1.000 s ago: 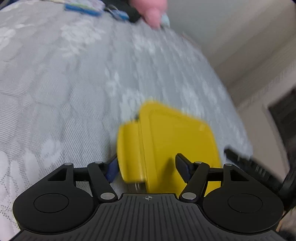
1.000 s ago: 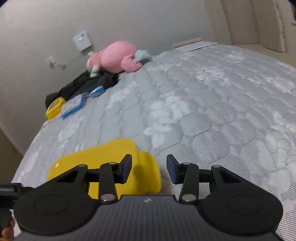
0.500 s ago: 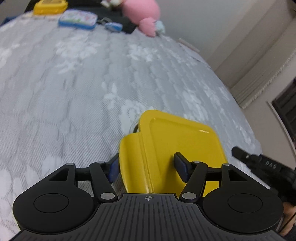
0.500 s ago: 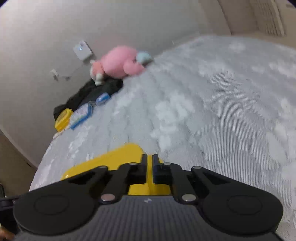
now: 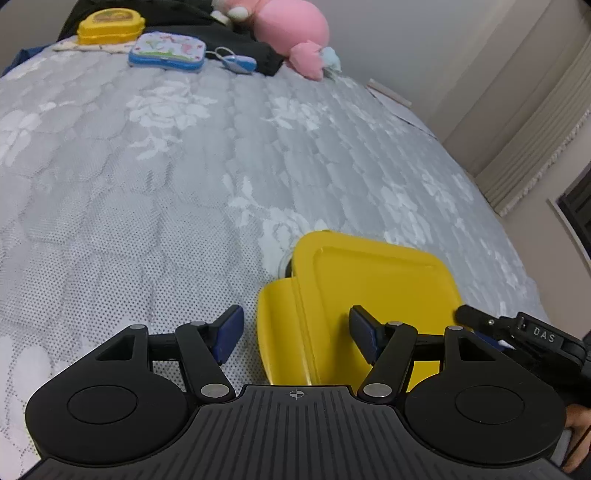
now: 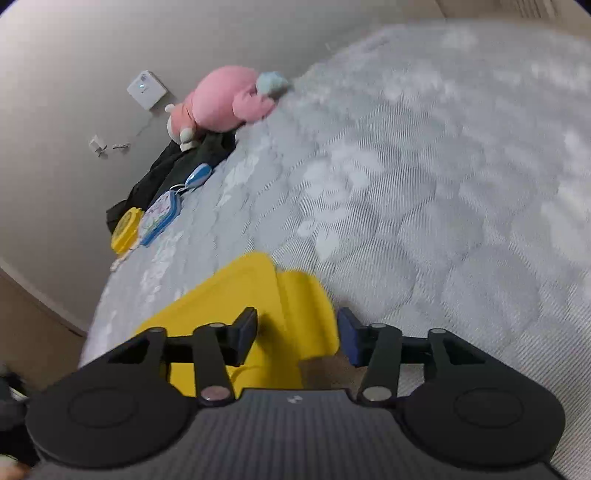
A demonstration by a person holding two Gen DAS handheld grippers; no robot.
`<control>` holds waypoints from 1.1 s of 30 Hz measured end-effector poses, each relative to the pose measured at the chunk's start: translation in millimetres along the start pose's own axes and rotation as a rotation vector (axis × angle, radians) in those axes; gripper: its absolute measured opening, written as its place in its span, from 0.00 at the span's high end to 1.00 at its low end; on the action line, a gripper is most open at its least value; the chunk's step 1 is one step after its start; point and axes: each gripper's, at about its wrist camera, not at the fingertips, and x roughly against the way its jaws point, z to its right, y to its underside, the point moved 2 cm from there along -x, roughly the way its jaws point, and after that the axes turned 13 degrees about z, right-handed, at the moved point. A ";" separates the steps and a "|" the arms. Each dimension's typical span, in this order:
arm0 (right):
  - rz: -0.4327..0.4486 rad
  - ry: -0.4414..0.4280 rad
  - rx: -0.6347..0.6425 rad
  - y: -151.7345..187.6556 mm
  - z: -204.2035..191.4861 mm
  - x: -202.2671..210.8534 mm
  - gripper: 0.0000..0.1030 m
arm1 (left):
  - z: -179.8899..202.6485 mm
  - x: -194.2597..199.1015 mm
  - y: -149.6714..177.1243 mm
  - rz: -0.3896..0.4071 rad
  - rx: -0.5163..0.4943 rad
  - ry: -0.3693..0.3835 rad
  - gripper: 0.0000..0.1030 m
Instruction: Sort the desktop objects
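Note:
A yellow lidded box point(image 5: 373, 284) lies on the grey quilted mattress point(image 5: 147, 166), with a yellow latch flap point(image 5: 280, 328) on its near side. My left gripper point(image 5: 295, 332) is open; its blue-padded fingers stand either side of that flap, the right one over the lid. In the right wrist view the same box point(image 6: 221, 295) shows another flap point(image 6: 310, 314), which sits between the fingers of my open right gripper point(image 6: 295, 334). The black frame of the right tool point(image 5: 535, 336) shows at the box's far corner.
At the mattress's far end lie a small yellow box point(image 5: 110, 26), a blue patterned case point(image 5: 166, 51), a small blue object point(image 5: 238, 62), a pink plush toy point(image 5: 291, 26) and black cloth point(image 5: 236, 40). The mattress edge drops to the floor on the right.
The right gripper was shut at the flap half a second ago and now stands open around it. The left gripper stayed open and drew back a little from the box.

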 end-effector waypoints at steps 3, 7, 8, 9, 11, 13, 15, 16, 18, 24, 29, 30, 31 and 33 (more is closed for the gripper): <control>-0.025 -0.016 -0.050 2.2 4.8 -2.9 0.48 | 0.2 -0.8 -0.7 0.000 0.004 0.006 0.34; -0.021 -0.036 -0.068 2.8 5.4 -1.9 0.53 | 1.9 -1.3 0.0 -0.006 0.000 0.016 0.34; 0.004 -0.044 -0.042 1.2 1.9 1.4 0.54 | 2.6 -1.6 0.3 -0.008 -0.003 0.018 0.34; 0.025 -0.050 -0.019 -0.2 -1.4 4.5 0.56 | 3.1 -2.4 1.2 -0.013 -0.009 0.018 0.34; 0.054 -0.060 0.011 -2.0 -5.7 9.2 0.57 | 4.0 -3.1 2.8 -0.019 -0.012 0.018 0.34; 0.065 -0.061 0.018 -3.0 -6.4 11.4 0.57 | 6.0 -2.0 2.7 -0.018 -0.020 0.024 0.34; 0.041 -0.046 0.016 -5.4 -6.0 8.7 0.56 | 9.3 -0.5 2.2 -0.011 -0.045 0.023 0.34; 0.024 -0.033 0.017 -4.3 -5.0 7.2 0.56 | 10.6 -1.3 2.9 -0.018 -0.061 0.017 0.34; -0.003 -0.005 0.026 0.3 -4.2 4.7 0.54 | 10.2 -5.6 6.5 -0.052 -0.071 0.010 0.29; 0.069 0.030 0.106 -2.1 -12.4 15.2 0.55 | -12.5 9.6 -7.7 0.030 0.036 -0.014 0.30; 0.105 0.041 0.144 -5.4 -19.6 11.7 0.55 | -38.0 7.4 -16.8 0.087 0.311 0.108 0.29; 0.101 0.040 0.154 -3.8 -21.5 10.3 0.55 | -33.7 2.0 -15.1 0.064 0.294 0.116 0.30; 0.097 0.039 0.163 -2.1 -23.5 8.8 0.54 | -28.4 -3.5 -12.9 0.040 0.265 0.113 0.30; 0.088 0.037 0.182 1.2 -27.3 6.0 0.54 | -17.7 -9.8 -9.0 0.028 0.128 0.024 0.30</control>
